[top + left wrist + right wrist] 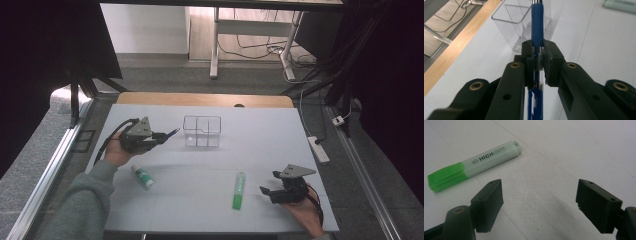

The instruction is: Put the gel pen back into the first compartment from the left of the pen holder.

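Blue pen sits clamped between the jaws of the left gripper, its barrel running straight up the middle of the left gripper view, with the dark blue grip section above the pads and a clear stretch of barrel showing between them. In the high view the left gripper is held above the left half of the white table, and the pen juts from it toward the clear plastic organizer, its tip just short of the organizer's near left corner. The organizer is an open-topped box split by clear walls into compartments; how many is hard to count through the glare.

Right gripper hangs low over the table's right front corner, jaws spread wide with nothing between them. In the right gripper view its two black pads stand far apart over bare white surface. Just beyond the left pad lies a green highlighter, flat on the table, printed "HIGH LIGHTER", with smaller print beneath that is too fine to read. From above, the highlighter lies just left of the right gripper.

A small white tube with a green label lies near the person's left sleeve; its writing cannot be made out.
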A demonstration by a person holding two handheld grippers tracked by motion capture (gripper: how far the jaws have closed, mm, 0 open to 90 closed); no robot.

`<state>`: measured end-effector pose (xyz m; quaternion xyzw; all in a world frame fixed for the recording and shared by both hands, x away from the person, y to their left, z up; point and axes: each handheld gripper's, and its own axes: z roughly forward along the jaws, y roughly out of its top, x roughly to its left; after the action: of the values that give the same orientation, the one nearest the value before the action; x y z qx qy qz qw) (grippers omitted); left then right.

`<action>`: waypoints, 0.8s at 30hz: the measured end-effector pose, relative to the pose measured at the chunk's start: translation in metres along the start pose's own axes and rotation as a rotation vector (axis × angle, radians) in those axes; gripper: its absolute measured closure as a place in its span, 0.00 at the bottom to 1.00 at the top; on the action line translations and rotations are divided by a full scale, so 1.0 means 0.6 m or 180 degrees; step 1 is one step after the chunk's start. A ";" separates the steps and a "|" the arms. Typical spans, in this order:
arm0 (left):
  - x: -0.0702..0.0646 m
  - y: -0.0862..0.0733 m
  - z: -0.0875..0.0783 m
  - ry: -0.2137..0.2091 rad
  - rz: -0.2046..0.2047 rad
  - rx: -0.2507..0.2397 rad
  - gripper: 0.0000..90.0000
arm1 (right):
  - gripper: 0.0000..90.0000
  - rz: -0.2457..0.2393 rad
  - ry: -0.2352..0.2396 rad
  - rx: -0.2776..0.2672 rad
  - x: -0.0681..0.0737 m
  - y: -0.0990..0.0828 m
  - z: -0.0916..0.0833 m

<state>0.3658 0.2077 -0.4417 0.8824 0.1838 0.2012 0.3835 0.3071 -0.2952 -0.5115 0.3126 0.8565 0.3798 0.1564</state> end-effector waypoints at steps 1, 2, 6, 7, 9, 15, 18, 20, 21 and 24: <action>0.000 0.001 -0.001 0.0007 -0.0022 -0.0036 0.88 | 0.24 0.0001 -0.0001 -0.0001 0.000 0.000 0.000; 0.000 0.002 -0.002 0.0011 -0.0040 -0.0069 0.88 | 0.24 0.0001 -0.0001 -0.0001 0.000 0.000 0.000; 0.001 0.007 -0.004 0.0018 -0.0105 -0.0179 0.88 | 0.24 0.0007 -0.0004 0.0003 0.000 0.000 0.000; 0.001 0.008 -0.004 0.0034 -0.0102 -0.0190 0.88 | 0.24 0.0008 -0.0004 0.0005 -0.001 0.000 0.000; 0.000 0.011 -0.004 0.0047 -0.0104 -0.0211 0.88 | 0.24 0.0007 -0.0005 0.0006 0.000 0.000 0.000; 0.002 0.021 -0.005 0.0069 -0.0145 -0.0322 0.88 | 0.24 0.0006 -0.0004 0.0000 -0.001 0.000 0.000; 0.004 0.029 -0.006 0.0074 -0.0176 -0.0404 0.88 | 0.24 0.0006 -0.0007 0.0004 -0.001 0.000 0.000; 0.004 0.034 -0.006 0.0078 -0.0177 -0.0446 0.88 | 0.25 0.0000 -0.0010 0.0004 0.000 0.000 0.000; 0.004 0.038 -0.006 0.0092 -0.0176 -0.0459 0.88 | 0.25 -0.0003 -0.0010 0.0001 -0.001 0.000 0.000; 0.004 0.047 -0.007 0.0095 -0.0178 -0.0515 0.88 | 0.25 -0.0003 -0.0007 0.0001 -0.001 0.000 0.000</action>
<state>0.3705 0.1936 -0.4175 0.8400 0.1973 0.2177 0.4562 0.3075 -0.2957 -0.5114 0.3127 0.8565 0.3793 0.1575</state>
